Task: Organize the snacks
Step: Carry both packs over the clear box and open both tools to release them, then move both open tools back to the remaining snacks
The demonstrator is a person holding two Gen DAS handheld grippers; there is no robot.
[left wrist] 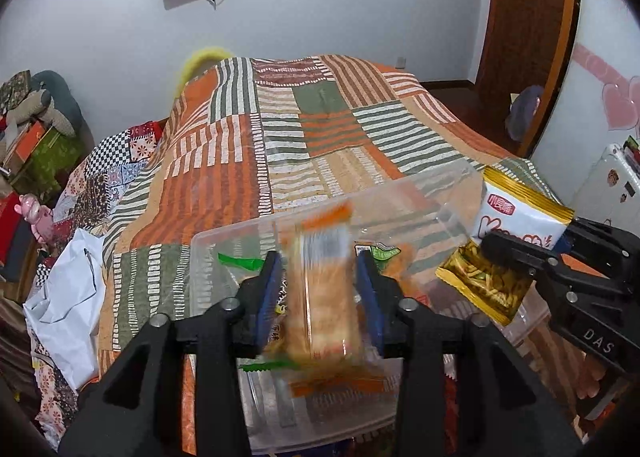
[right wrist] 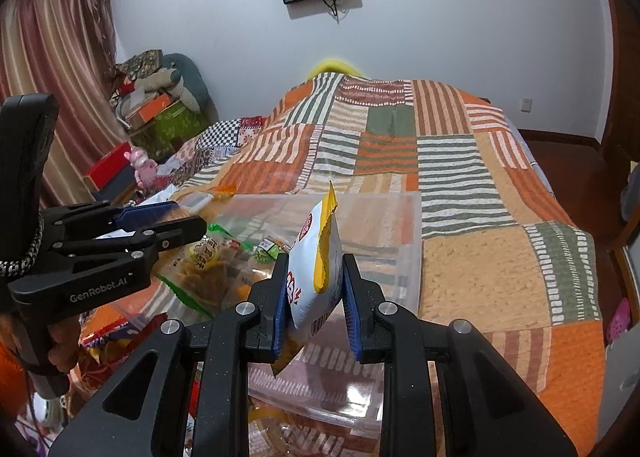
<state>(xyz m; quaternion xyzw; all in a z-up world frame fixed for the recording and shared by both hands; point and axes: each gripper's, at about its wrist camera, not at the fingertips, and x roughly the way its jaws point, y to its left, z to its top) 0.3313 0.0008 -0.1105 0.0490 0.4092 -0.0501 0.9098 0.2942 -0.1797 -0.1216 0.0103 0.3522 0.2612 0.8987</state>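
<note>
Bin (left wrist: 224, 241) sits on the bed; left tongs (left wrist: 320, 289) hang spread above it, blurred orange packet (left wrist: 320, 297) loose between them, apparently dropping in. Right tongs (right wrist: 314, 297) pinch a white pouch (right wrist: 316, 257) over the bin, ready to follow.

"GenRobot.AI" stands in pale letters on the black body of the left gripper (right wrist: 182, 227). "DAS" shows on the right gripper (left wrist: 520, 253). The red badge on the white-and-gold snack packet (left wrist: 516, 217) holds characters too small to read.
</note>
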